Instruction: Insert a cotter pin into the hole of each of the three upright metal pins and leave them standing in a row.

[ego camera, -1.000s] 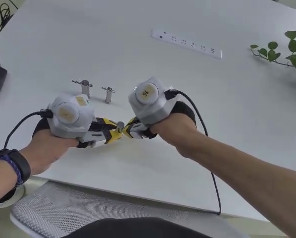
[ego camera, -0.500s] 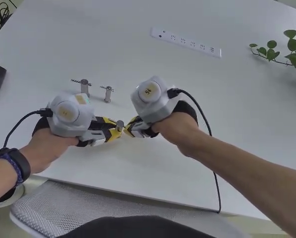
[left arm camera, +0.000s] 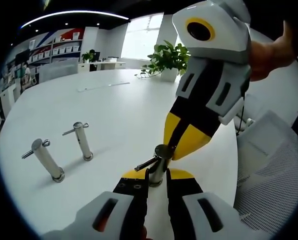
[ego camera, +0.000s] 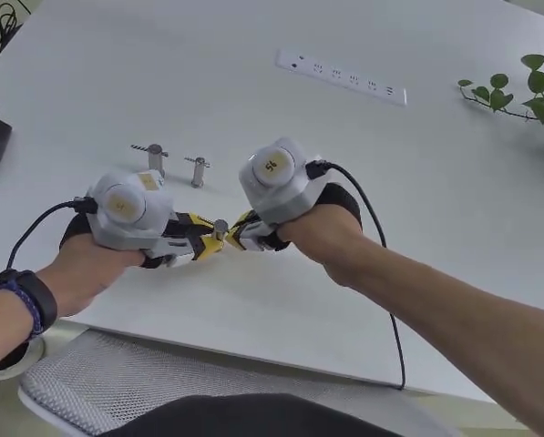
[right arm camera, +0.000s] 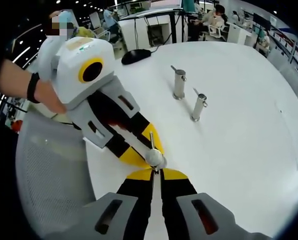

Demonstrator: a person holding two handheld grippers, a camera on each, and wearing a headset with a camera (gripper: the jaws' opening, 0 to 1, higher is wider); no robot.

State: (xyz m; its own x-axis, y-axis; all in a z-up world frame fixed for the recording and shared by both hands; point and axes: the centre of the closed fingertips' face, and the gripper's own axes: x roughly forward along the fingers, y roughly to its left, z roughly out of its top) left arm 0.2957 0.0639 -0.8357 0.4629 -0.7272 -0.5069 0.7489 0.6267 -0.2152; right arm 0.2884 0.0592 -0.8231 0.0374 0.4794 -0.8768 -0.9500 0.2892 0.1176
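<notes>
White table (ego camera: 363, 182), office behind. Far left: first finished pin (ego camera: 156, 157) and second finished pin (ego camera: 197, 169) upright, cotters through. Left gripper (ego camera: 206, 241) clamped on third pin (ego camera: 220, 228) near front edge. Right gripper (ego camera: 238, 234) pinching cotter pin (left arm camera: 144, 163), tail through hole. Looks like last insertion. Next: seat fully, release, stand pin in row.
</notes>
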